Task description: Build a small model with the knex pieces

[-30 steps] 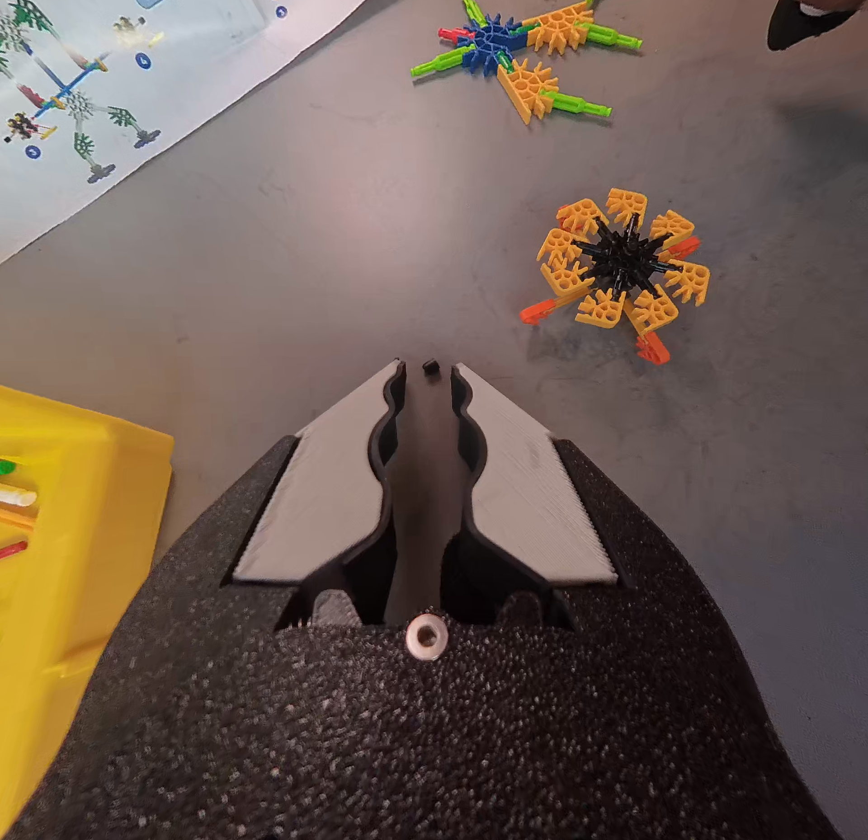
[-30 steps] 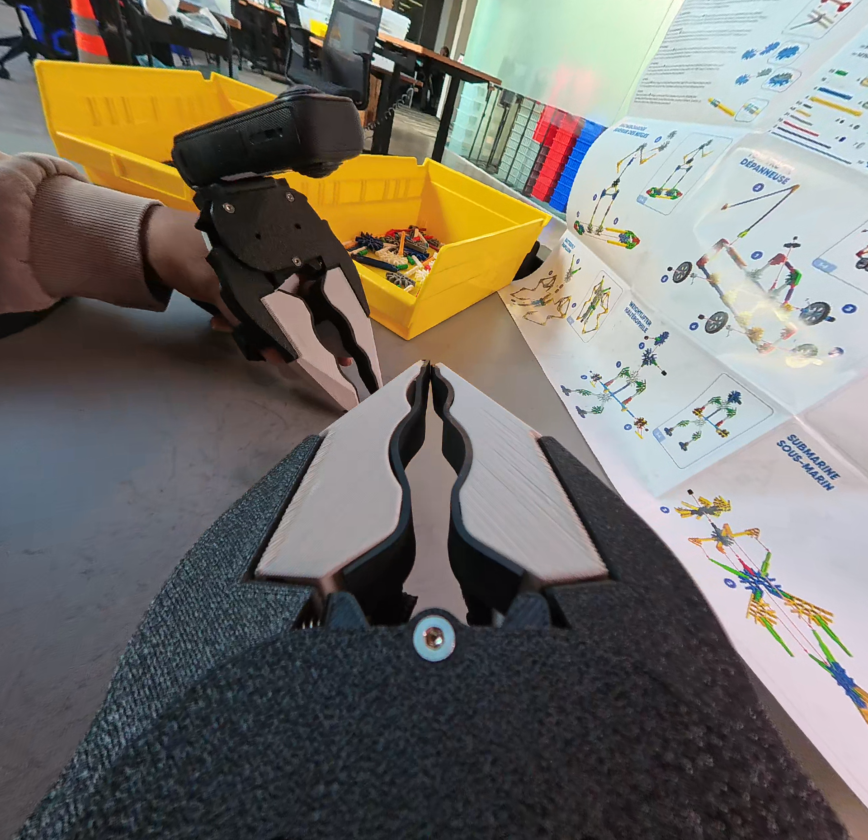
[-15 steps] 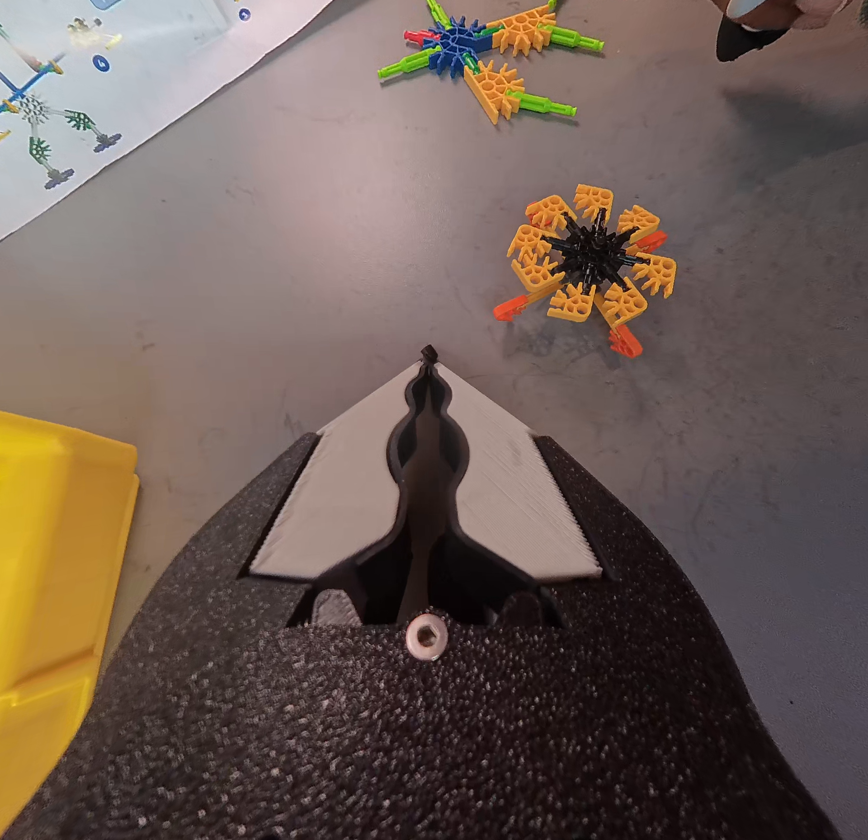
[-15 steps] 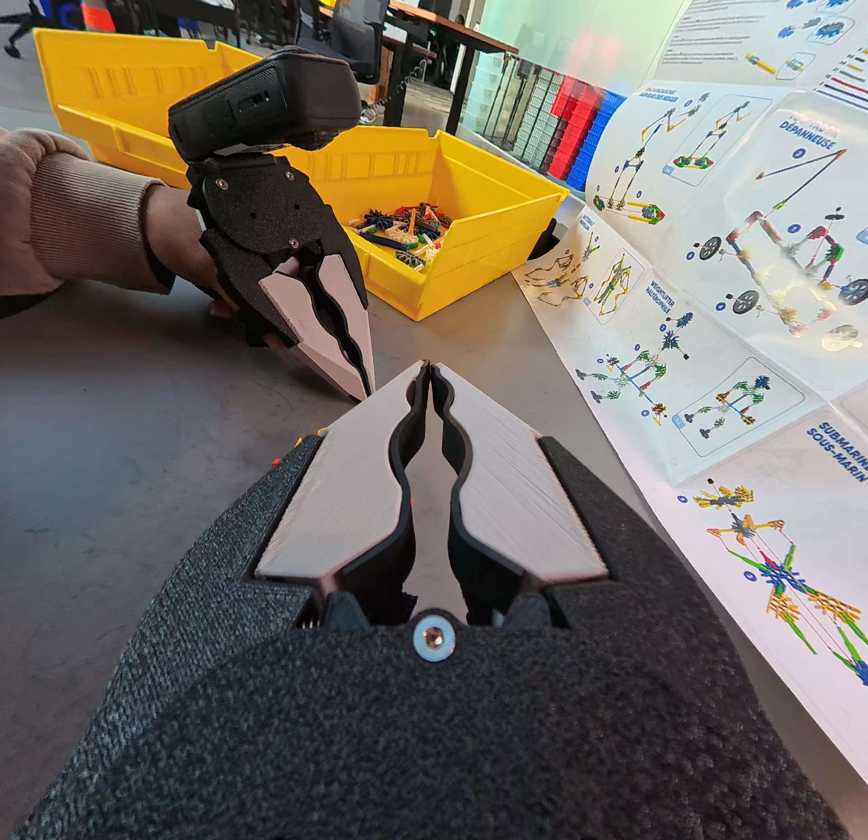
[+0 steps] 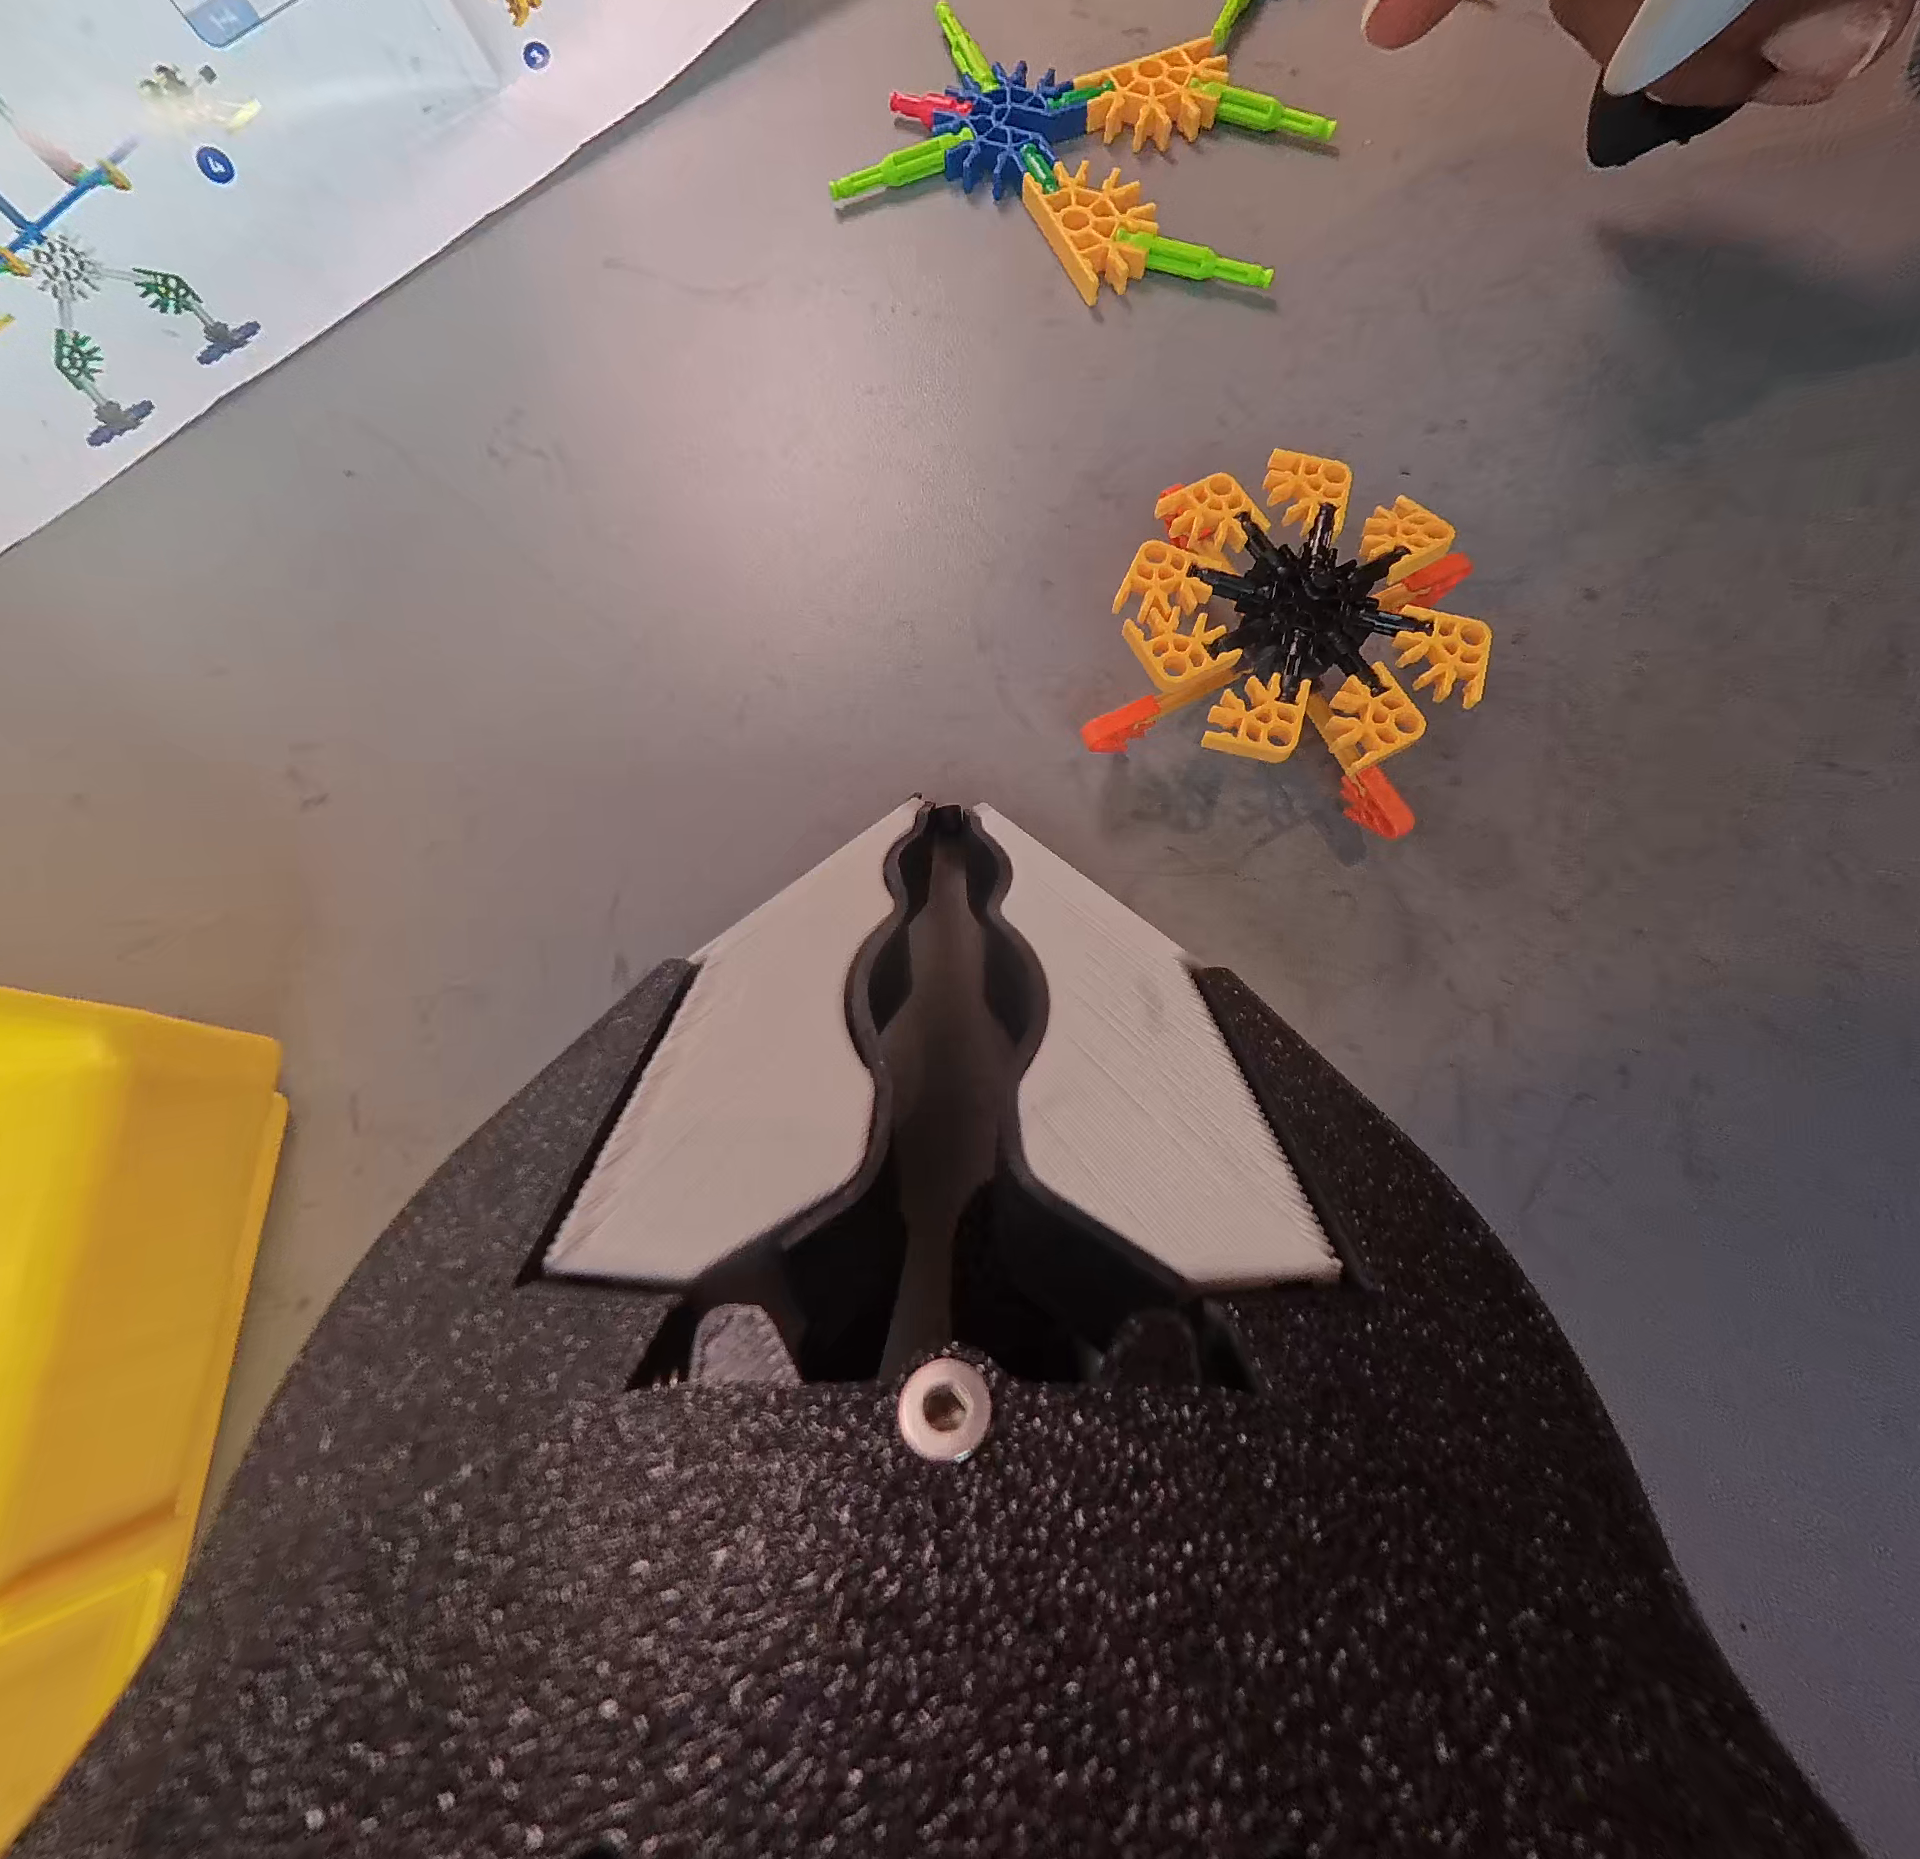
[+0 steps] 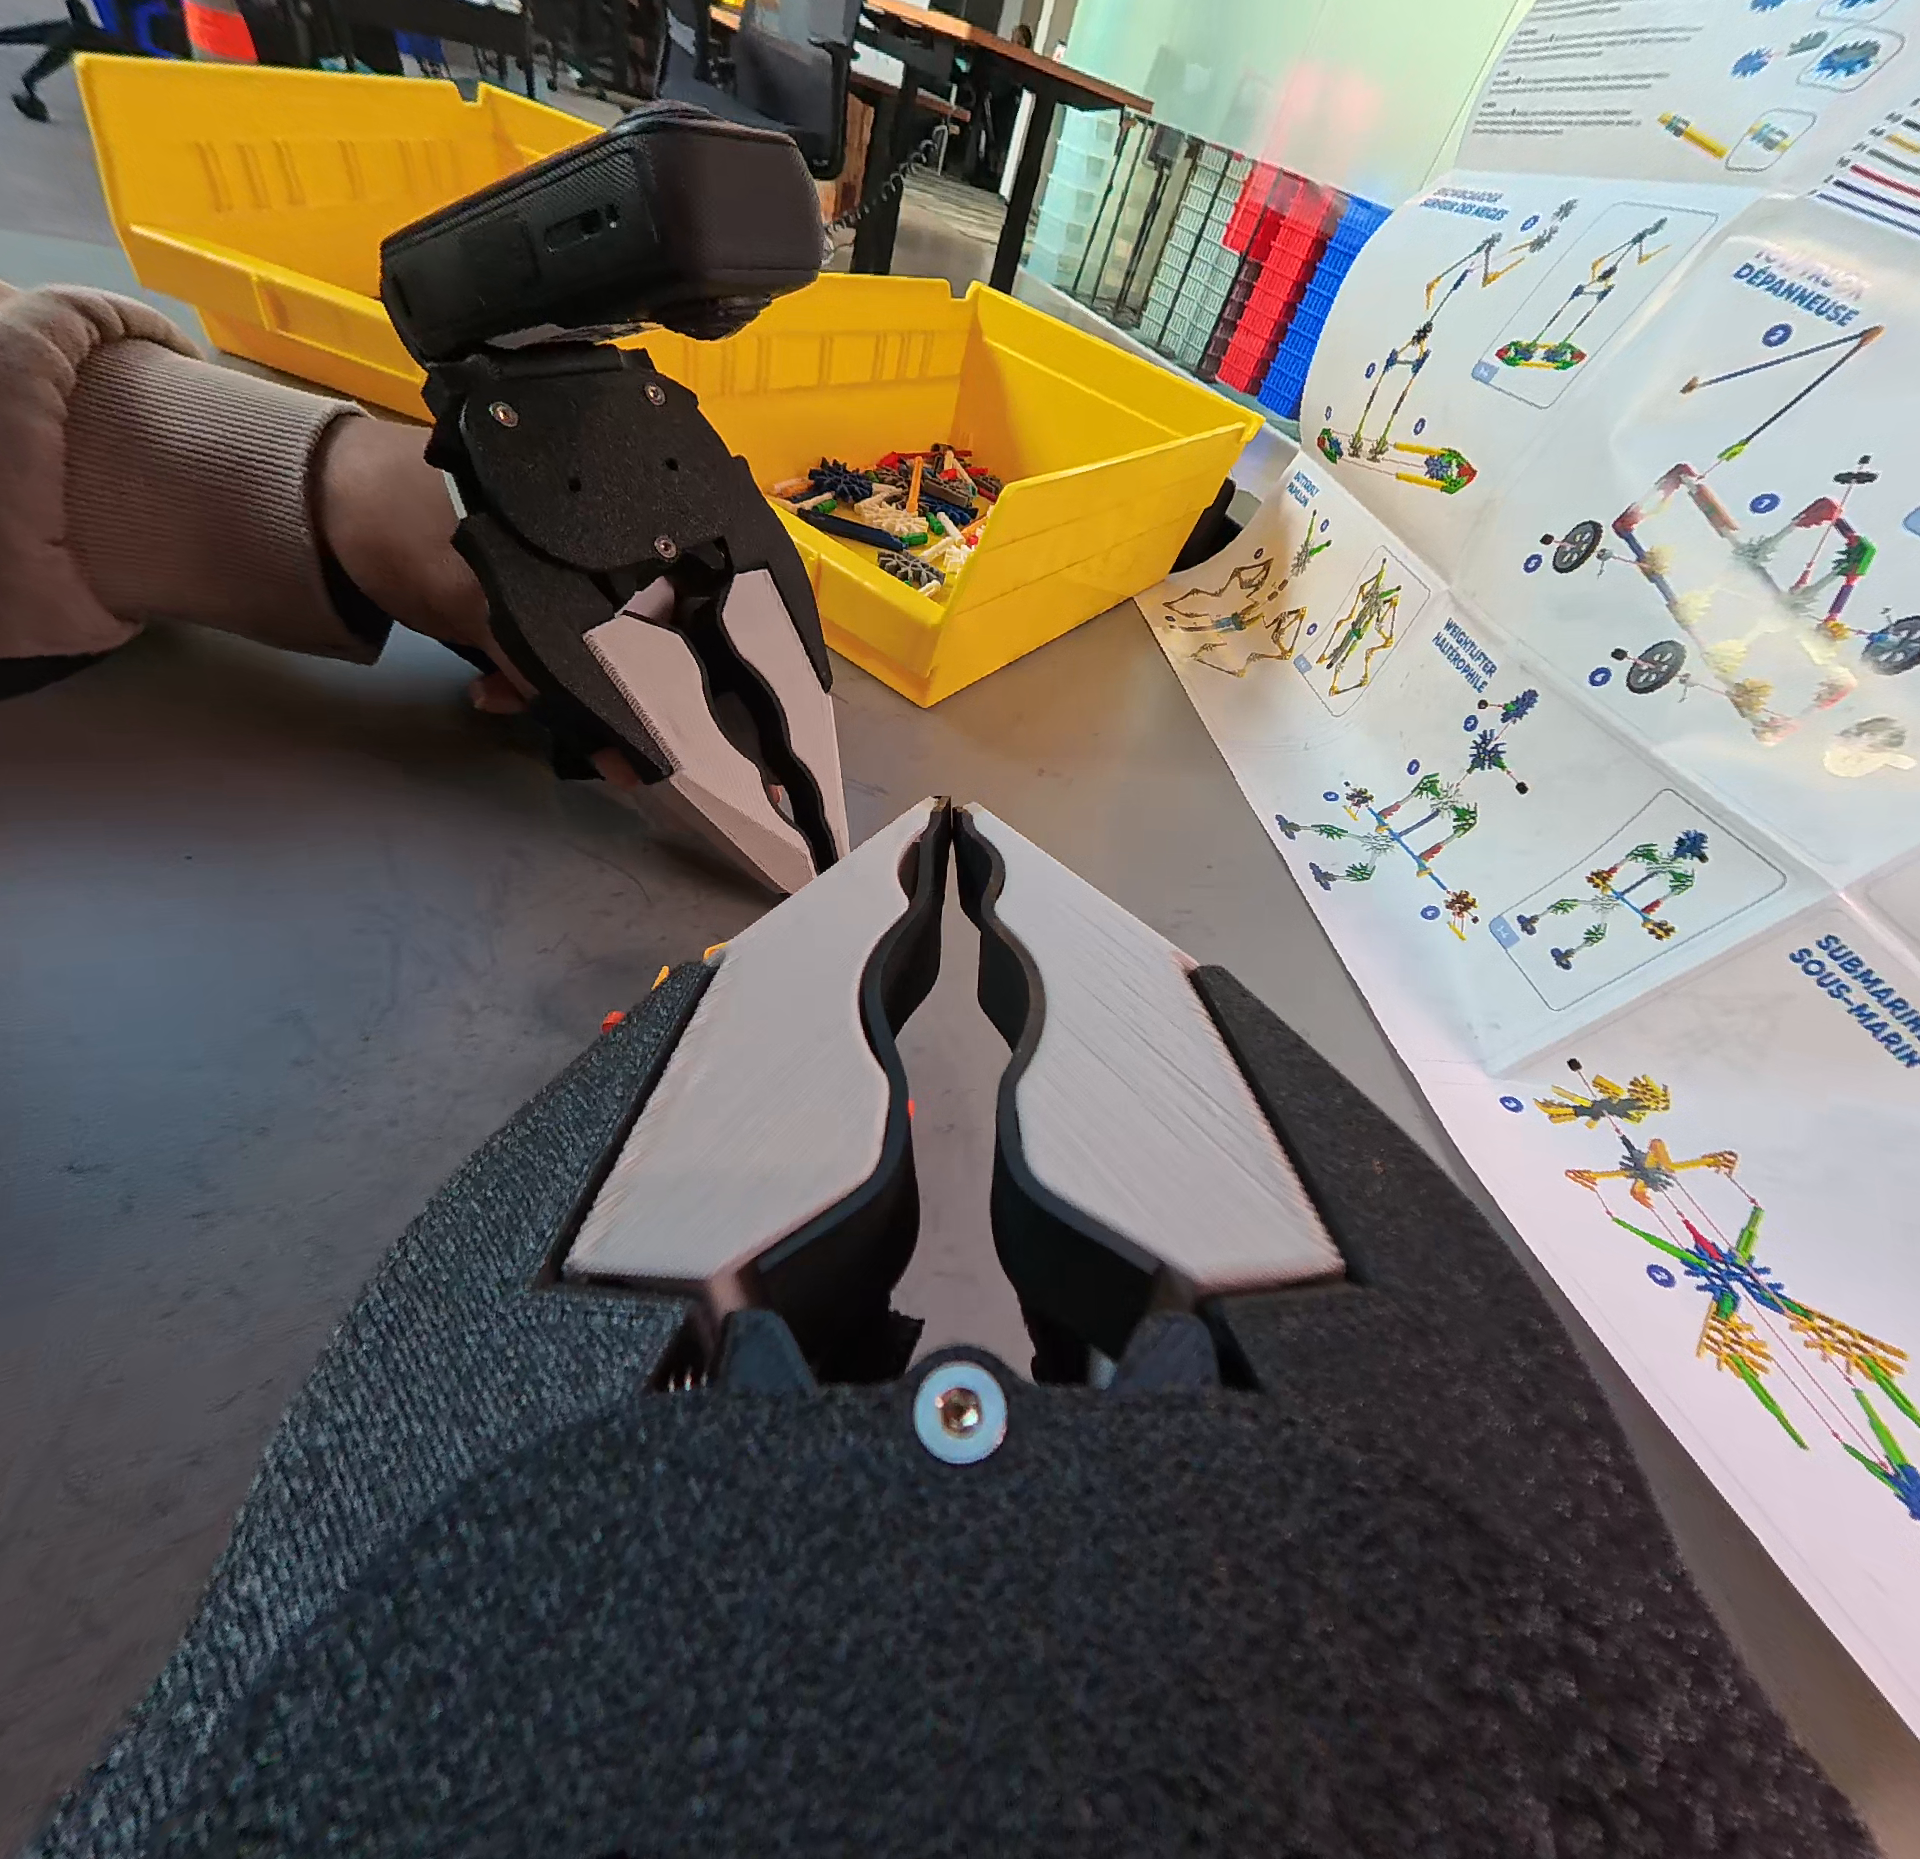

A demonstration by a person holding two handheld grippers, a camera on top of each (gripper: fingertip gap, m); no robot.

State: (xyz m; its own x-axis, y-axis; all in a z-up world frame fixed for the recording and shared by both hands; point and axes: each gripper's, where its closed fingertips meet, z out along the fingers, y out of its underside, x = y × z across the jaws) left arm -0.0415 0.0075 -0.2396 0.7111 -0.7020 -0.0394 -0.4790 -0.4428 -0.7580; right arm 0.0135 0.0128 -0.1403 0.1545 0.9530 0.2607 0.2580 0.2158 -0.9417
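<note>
My left gripper (image 5: 943, 814) is shut on a small black piece (image 5: 943, 822) that just shows between its tips, low over the grey table (image 5: 623, 614). A yellow-and-black wheel-shaped assembly (image 5: 1304, 620) with orange ends lies just ahead to its right. A blue, yellow and green star assembly (image 5: 1049, 136) lies farther off. My right gripper (image 6: 948, 807) is shut with nothing seen in it, and its tip shows at the top right of the left wrist view (image 5: 1652, 116). In the right wrist view the left gripper (image 6: 821, 864) points down just left of my right tips.
A yellow bin (image 6: 1091, 604) holding several loose parts stands behind the grippers, and its corner shows in the left wrist view (image 5: 114, 1290). A larger yellow bin (image 6: 260, 178) stands behind it. A folded instruction sheet (image 6: 1558, 770) covers the right side (image 5: 260, 147). A sleeved hand (image 6: 208, 500) holds the left gripper. Left tips to right tips: about 12 cm.
My left gripper went from open around the small black piece to shut on it. The right gripper stayed shut and came closer to the left gripper's tips.
</note>
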